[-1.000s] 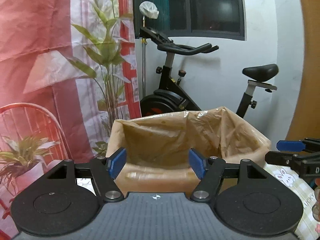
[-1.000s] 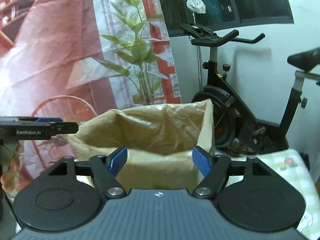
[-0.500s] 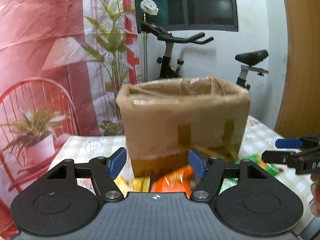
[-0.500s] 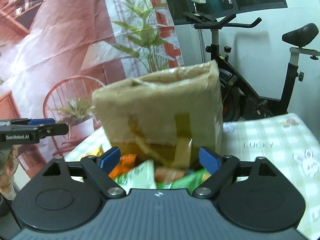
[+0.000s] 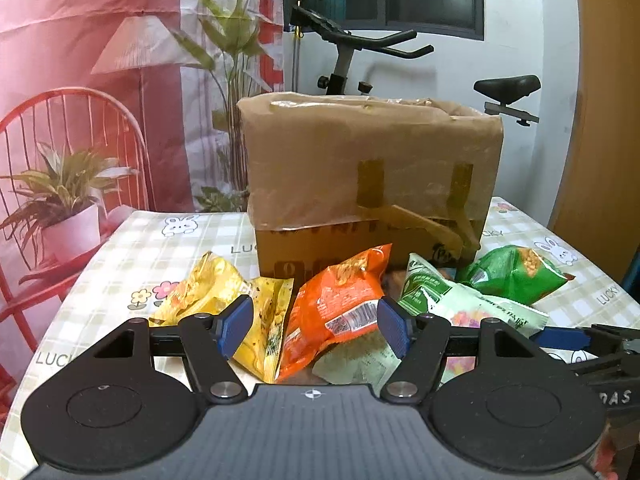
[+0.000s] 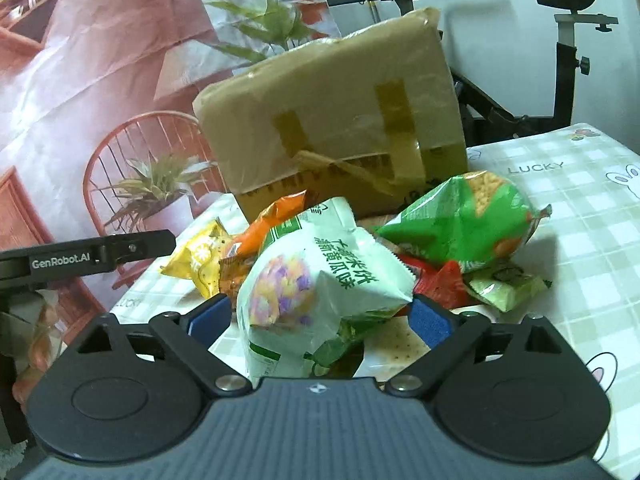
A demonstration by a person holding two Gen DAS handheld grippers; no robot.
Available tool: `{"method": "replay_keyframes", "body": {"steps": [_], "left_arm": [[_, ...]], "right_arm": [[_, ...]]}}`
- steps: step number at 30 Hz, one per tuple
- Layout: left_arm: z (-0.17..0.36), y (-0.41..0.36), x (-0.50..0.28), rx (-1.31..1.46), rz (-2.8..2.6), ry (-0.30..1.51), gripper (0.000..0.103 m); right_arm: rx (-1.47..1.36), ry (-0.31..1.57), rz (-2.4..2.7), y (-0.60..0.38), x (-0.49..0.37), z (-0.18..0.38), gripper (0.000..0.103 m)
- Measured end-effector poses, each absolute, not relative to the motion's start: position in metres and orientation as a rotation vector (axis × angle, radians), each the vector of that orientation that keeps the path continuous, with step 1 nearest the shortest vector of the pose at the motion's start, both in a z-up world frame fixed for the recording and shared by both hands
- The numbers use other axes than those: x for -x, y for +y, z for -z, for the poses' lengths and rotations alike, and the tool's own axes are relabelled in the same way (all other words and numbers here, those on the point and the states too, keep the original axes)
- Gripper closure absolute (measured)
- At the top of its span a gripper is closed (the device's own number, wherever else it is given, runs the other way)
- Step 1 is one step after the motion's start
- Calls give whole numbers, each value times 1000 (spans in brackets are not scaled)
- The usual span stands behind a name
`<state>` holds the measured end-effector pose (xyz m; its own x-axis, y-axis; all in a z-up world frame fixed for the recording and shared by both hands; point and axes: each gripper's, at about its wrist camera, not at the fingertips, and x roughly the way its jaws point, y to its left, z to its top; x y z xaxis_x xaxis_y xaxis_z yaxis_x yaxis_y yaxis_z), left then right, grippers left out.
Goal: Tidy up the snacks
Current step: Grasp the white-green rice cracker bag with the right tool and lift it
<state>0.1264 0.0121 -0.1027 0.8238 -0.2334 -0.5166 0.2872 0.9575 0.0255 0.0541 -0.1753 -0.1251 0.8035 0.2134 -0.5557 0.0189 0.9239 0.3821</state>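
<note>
While both pairs of fingers are held apart and empty, the puffy pale-green snack bag is framed between the right gripper pads, upright; the left gripper is aimed at the crinkled orange packet.

A heap of sealed snack packets lies on the checked tabletop against the front of a cardboard box (lined with a brownish plastic bag): a yellow packet leftmost, an orange packet mid-heap, a pale green-and-white packet nearest, and a bright green packet rightmost.
</note>
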Motion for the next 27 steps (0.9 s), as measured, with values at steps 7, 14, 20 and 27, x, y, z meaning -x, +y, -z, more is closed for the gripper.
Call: {"method": "replay_keyframes", "body": {"steps": [7, 14, 20, 27], "left_arm": [[109, 18, -131, -63, 272, 544, 32], [114, 18, -136, -81, 274, 564, 33], [114, 19, -137, -73, 275, 571, 36], [114, 10, -135, -106, 300, 560, 36]], "right_arm": [[-420, 678, -93, -175, -87, 136, 4], [-412, 682, -116, -168, -101, 143, 29], [-343, 607, -166, -165, -87, 124, 60], [-303, 503, -146, -176, -72, 92, 65]]}}
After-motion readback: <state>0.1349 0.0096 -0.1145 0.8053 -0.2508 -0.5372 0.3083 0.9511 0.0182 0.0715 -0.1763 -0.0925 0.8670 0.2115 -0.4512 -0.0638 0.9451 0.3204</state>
